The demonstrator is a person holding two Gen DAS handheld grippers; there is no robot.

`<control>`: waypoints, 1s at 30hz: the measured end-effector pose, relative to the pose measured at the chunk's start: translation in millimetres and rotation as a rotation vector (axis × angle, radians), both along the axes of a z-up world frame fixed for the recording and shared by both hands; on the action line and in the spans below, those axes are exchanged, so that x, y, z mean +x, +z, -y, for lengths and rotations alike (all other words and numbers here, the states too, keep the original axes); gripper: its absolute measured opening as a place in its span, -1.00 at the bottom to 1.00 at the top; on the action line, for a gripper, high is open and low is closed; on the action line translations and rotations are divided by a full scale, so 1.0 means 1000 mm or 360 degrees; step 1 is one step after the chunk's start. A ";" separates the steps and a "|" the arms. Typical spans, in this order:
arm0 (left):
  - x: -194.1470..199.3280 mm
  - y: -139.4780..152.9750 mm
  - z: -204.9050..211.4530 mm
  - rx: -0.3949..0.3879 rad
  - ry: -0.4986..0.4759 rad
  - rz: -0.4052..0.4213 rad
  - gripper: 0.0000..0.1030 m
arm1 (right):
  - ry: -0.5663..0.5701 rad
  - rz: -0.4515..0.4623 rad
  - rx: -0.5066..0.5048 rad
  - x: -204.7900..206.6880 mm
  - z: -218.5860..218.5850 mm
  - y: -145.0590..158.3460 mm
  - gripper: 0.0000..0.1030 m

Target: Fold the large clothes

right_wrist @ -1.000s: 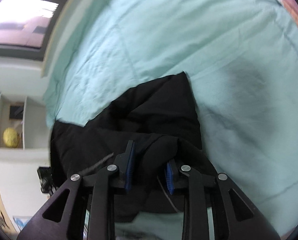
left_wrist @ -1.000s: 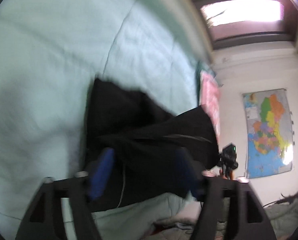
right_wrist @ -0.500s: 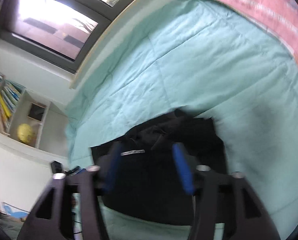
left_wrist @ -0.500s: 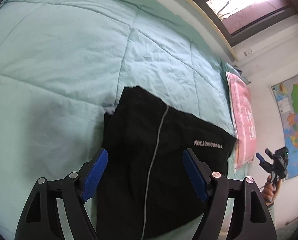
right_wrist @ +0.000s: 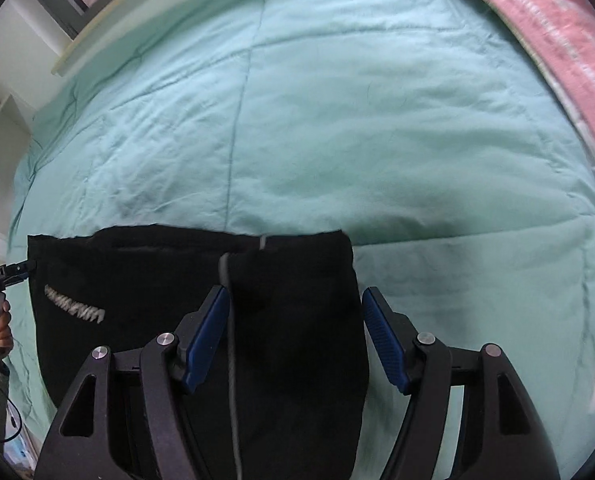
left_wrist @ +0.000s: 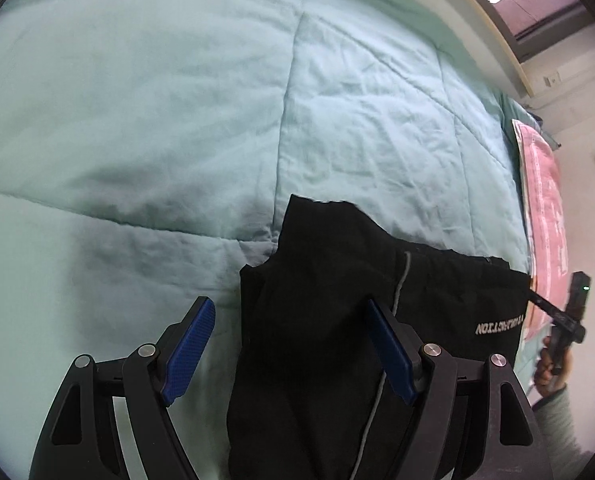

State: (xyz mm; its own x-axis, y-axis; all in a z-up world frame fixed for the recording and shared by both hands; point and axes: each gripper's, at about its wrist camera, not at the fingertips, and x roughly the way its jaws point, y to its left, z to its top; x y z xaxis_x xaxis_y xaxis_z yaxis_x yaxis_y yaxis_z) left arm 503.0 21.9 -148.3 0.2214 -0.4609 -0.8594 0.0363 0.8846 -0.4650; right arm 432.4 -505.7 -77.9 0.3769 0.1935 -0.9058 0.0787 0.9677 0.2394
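- a black garment [left_wrist: 337, 320], folded with white lettering showing, is seen lying on a mint-green quilt [left_wrist: 177, 120] beside a pink blanket [left_wrist: 545, 208].
- the left gripper [left_wrist: 289, 344] is held wide above it, nothing gripped.
- the right gripper [right_wrist: 295, 336], its jaws just opened, is held wide over the cloth, pads clear.

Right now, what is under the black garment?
The black garment lies folded on the teal quilt, which shows all around it. Anything between its layers or beneath it is covered.
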 end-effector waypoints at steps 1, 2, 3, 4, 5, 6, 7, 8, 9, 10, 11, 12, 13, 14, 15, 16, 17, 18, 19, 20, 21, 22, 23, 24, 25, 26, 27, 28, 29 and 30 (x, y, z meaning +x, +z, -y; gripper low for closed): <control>0.002 -0.003 0.001 0.0001 0.0000 -0.0005 0.52 | 0.0008 -0.0021 0.0022 0.008 0.000 -0.008 0.40; 0.004 -0.006 0.003 -0.0025 -0.0006 -0.0008 0.52 | 0.0010 -0.0040 0.0034 0.014 0.001 -0.015 0.40; 0.006 -0.010 0.004 -0.0094 -0.0021 -0.0019 0.52 | 0.0011 -0.0060 0.0061 0.020 0.001 -0.021 0.40; 0.007 -0.012 0.006 -0.0165 -0.0022 -0.0027 0.52 | 0.0014 -0.0080 0.0105 0.025 0.001 -0.027 0.40; 0.006 -0.010 0.008 -0.0197 -0.0024 -0.0018 0.28 | 0.0025 -0.0094 0.0128 0.028 0.000 -0.031 0.38; 0.004 -0.006 0.011 -0.0225 -0.0052 0.0014 -0.29 | 0.0035 -0.0076 0.0125 0.028 -0.002 -0.029 0.08; 0.001 -0.001 0.014 -0.0204 -0.0079 0.0033 -0.52 | 0.0047 -0.0052 0.0109 0.024 -0.005 -0.024 -0.38; -0.006 0.006 0.017 -0.0145 -0.0112 0.0059 -0.68 | 0.0054 -0.0019 0.0080 0.019 -0.006 -0.016 -0.53; -0.013 0.013 0.017 -0.0116 -0.0121 0.0088 -0.73 | 0.0048 0.0024 0.0050 0.012 -0.006 -0.008 -0.61; -0.020 0.020 0.016 -0.0113 -0.0121 0.0110 -0.74 | 0.0037 0.0062 0.0033 0.005 -0.006 0.001 -0.66; -0.028 0.028 0.013 -0.0135 -0.0119 0.0119 -0.75 | 0.0022 0.0102 0.0018 -0.006 -0.004 0.013 -0.67; -0.035 0.034 0.010 -0.0162 -0.0118 0.0125 -0.75 | 0.0006 0.0134 0.0003 -0.017 -0.003 0.024 -0.67; -0.046 0.042 0.006 -0.0197 -0.0119 0.0131 -0.75 | -0.0002 0.0161 0.0001 -0.027 -0.001 0.034 -0.67; -0.052 0.046 0.004 -0.0214 -0.0118 0.0132 -0.75 | -0.0008 0.0191 0.0002 -0.040 0.000 0.045 -0.67; -0.066 0.054 0.002 -0.0252 -0.0123 0.0122 -0.75 | -0.0010 0.0214 -0.0009 -0.053 -0.001 0.056 -0.68; -0.077 0.061 0.002 -0.0268 -0.0137 0.0124 -0.75 | -0.0009 0.0241 -0.0026 -0.067 -0.003 0.067 -0.69; -0.084 0.065 0.003 -0.0274 -0.0151 0.0132 -0.75 | -0.0008 0.0267 -0.0041 -0.080 -0.005 0.078 -0.70; -0.098 0.075 0.003 -0.0283 -0.0168 0.0150 -0.75 | -0.0007 0.0290 -0.0044 -0.091 -0.007 0.087 -0.72; -0.110 0.085 0.001 -0.0325 -0.0162 0.0160 -0.75 | -0.0005 0.0305 -0.0041 -0.099 -0.008 0.095 -0.74; -0.119 0.096 -0.002 -0.0387 -0.0151 0.0191 -0.76 | -0.0004 0.0328 -0.0041 -0.111 -0.010 0.107 -0.74; -0.128 0.108 -0.008 -0.0438 -0.0133 0.0234 -0.76 | -0.0001 0.0361 -0.0050 -0.120 -0.013 0.120 -0.74; -0.133 0.118 -0.013 -0.0458 -0.0109 0.0267 -0.76 | 0.0005 0.0408 -0.0057 -0.129 -0.015 0.134 -0.74; -0.134 0.124 -0.019 -0.0450 -0.0077 0.0288 -0.76 | 0.0006 0.0435 -0.0064 -0.133 -0.015 0.144 -0.74; -0.133 0.127 -0.023 -0.0434 -0.0043 0.0301 -0.76 | 0.0006 0.0456 -0.0099 -0.134 -0.017 0.152 -0.74; -0.129 0.125 -0.026 -0.0414 -0.0017 0.0299 -0.75 | 0.0011 0.0455 -0.0128 -0.131 -0.018 0.152 -0.74; -0.117 0.115 -0.028 -0.0377 0.0016 0.0265 -0.75 | 0.0019 0.0443 -0.0124 -0.122 -0.019 0.148 -0.74; -0.107 0.104 -0.028 -0.0349 0.0039 0.0223 -0.75 | 0.0017 0.0422 -0.0090 -0.110 -0.020 0.137 -0.74; -0.091 0.084 -0.025 -0.0300 0.0072 0.0149 -0.75 | 0.0003 0.0384 -0.0067 -0.096 -0.020 0.124 -0.74; -0.076 0.065 -0.020 -0.0251 0.0092 0.0090 -0.75 | -0.0009 0.0332 -0.0064 -0.081 -0.021 0.108 -0.74; -0.064 0.047 -0.016 -0.0196 0.0105 0.0038 -0.75 | -0.0026 0.0258 -0.0085 -0.063 -0.023 0.086 -0.74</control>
